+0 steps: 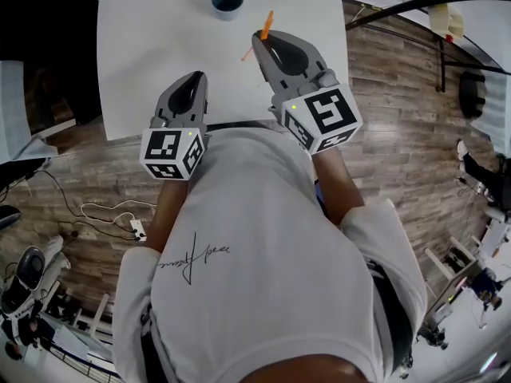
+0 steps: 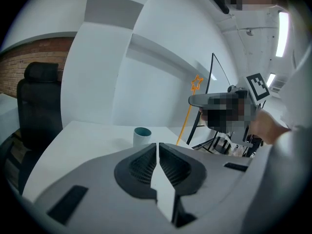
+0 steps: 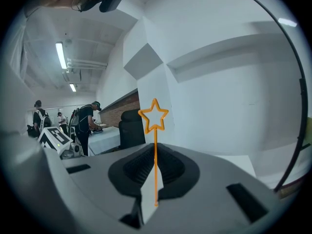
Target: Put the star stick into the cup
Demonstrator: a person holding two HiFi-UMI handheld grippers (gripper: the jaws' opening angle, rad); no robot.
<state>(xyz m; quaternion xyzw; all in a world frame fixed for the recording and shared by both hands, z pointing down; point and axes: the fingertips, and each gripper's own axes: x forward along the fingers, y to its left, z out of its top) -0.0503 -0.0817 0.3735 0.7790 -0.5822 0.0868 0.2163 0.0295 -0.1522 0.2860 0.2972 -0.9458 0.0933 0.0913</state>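
A white cup (image 1: pixel 227 0) with a dark teal inside stands at the far middle of the white table (image 1: pixel 144 62). My right gripper (image 1: pixel 263 40) is held above the table, to the right of and nearer than the cup, shut on the thin orange star stick (image 1: pixel 267 22). In the right gripper view the stick (image 3: pixel 155 150) rises upright from the shut right gripper (image 3: pixel 155 152), star on top. My left gripper (image 1: pixel 196 78) hovers over the table's near part, shut and holding nothing. Its own view shows the left gripper (image 2: pixel 158 147), the cup (image 2: pixel 142 135) ahead and the stick (image 2: pixel 187 113) to the right.
The table's near edge runs just under both grippers, with wood floor (image 1: pixel 399 134) around it and cables (image 1: pixel 120 214) lying at the left. A black office chair (image 2: pixel 41 106) stands beyond the table's left side. People (image 3: pixel 85 121) stand at another table far off.
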